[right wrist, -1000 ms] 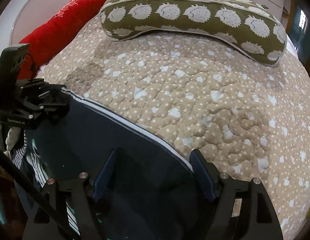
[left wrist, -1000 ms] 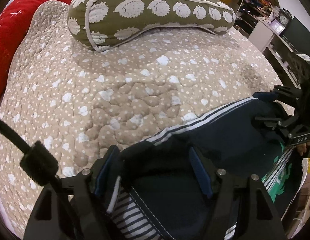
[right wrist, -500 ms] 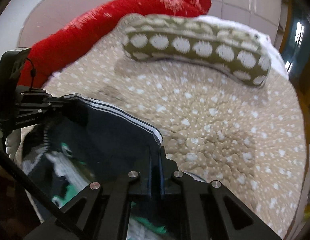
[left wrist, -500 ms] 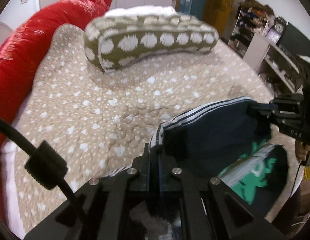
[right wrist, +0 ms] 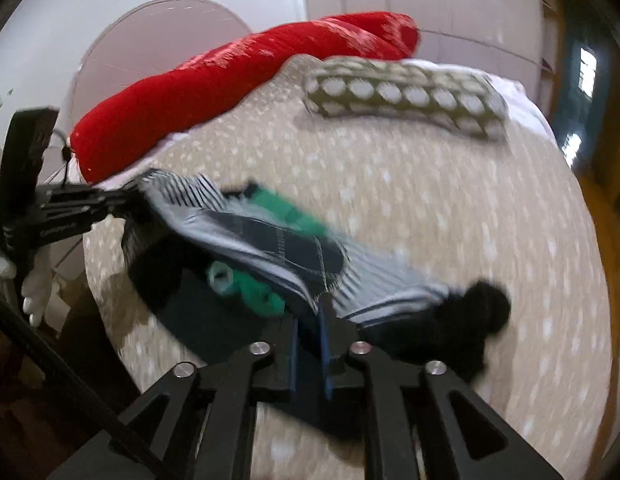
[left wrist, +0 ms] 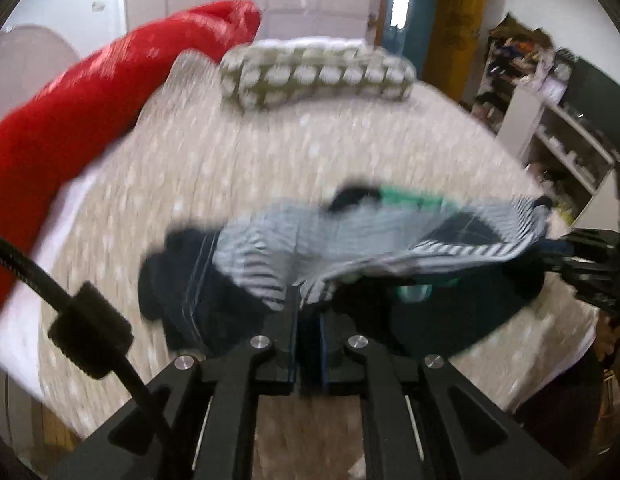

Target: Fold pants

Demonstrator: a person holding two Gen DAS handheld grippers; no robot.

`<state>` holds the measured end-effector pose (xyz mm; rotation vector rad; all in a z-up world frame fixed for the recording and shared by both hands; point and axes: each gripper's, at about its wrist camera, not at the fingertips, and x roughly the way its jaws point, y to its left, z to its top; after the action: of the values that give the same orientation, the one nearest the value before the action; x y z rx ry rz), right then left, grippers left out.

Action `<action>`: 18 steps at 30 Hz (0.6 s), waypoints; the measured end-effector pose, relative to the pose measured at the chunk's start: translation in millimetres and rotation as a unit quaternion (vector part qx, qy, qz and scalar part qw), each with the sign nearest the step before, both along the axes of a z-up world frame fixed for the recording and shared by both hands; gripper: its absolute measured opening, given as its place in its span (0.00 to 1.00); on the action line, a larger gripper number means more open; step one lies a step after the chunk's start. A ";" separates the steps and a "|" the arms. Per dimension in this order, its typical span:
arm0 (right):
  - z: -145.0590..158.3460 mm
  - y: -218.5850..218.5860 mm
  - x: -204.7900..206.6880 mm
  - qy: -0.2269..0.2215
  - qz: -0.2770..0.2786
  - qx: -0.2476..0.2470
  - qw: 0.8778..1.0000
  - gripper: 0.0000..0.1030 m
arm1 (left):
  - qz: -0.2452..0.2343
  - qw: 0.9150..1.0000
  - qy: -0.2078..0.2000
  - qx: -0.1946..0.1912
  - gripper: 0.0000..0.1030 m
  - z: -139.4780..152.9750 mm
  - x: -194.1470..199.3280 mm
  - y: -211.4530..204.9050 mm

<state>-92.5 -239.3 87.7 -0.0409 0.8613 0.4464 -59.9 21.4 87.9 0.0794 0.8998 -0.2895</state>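
The pants (left wrist: 350,240) are dark navy with a striped grey-and-white lining and green print, blurred by motion. They hang stretched between both grippers above the bed and also show in the right wrist view (right wrist: 294,256). My left gripper (left wrist: 308,312) is shut on one corner of the pants. My right gripper (right wrist: 310,320) is shut on the other corner. Each gripper shows in the other's view, the right one at the far right (left wrist: 582,256) and the left one at the far left (right wrist: 70,208).
The beige dotted quilt (left wrist: 310,152) covers the round bed. An olive hedgehog-print pillow (left wrist: 314,76) lies at the far side, with a red bolster (left wrist: 90,120) along the left edge. Shelves (left wrist: 550,128) stand at the right.
Both grippers went from open around the pants to shut on them. They then lifted the pants off the quilt and pulled back, so the striped inside now shows.
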 end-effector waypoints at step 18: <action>-26.6 -107.2 12.5 0.049 -0.208 0.246 0.945 0.71 | 0.067 0.993 -0.057 -0.079 0.24 39.8 -47.9 42.3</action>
<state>-80.1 -346.6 61.1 0.6197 0.8088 0.2560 -107.8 63.8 127.6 -0.1094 0.7628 -0.2281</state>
